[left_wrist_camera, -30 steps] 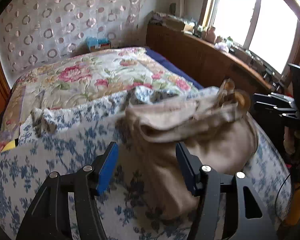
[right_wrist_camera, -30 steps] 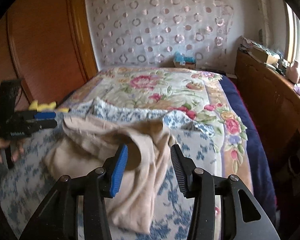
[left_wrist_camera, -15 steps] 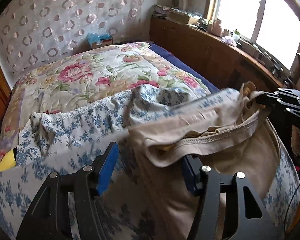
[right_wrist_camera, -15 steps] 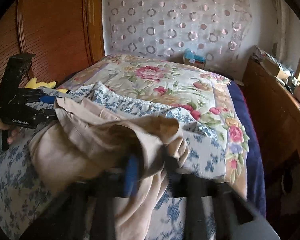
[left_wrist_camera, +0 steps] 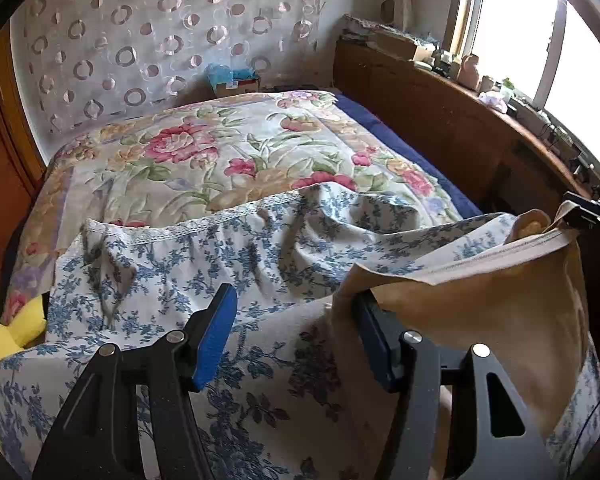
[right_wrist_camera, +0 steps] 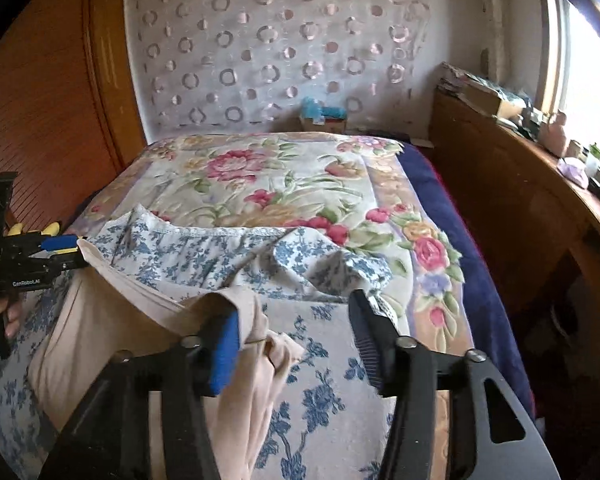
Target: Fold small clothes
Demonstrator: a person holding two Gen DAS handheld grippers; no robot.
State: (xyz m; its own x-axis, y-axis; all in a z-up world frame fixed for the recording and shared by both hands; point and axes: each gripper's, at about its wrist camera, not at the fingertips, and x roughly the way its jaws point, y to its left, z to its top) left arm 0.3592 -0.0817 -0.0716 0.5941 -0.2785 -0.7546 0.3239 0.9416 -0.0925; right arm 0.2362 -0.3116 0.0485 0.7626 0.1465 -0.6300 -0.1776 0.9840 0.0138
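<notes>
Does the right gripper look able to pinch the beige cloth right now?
Probably yes. The right gripper is open, and the beige cloth drapes over its left finger and hangs into the gap, with nothing between.

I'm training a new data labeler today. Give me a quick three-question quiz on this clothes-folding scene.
1. True or false: the beige garment lies folded on the floral quilt.
2. The plush toy is: A red, B yellow, C green.
3. Fill in: the jaws of the left gripper and right gripper stand ___.
Key: 1 false, it stretches between the grippers; 2 B; 3 open.
</notes>
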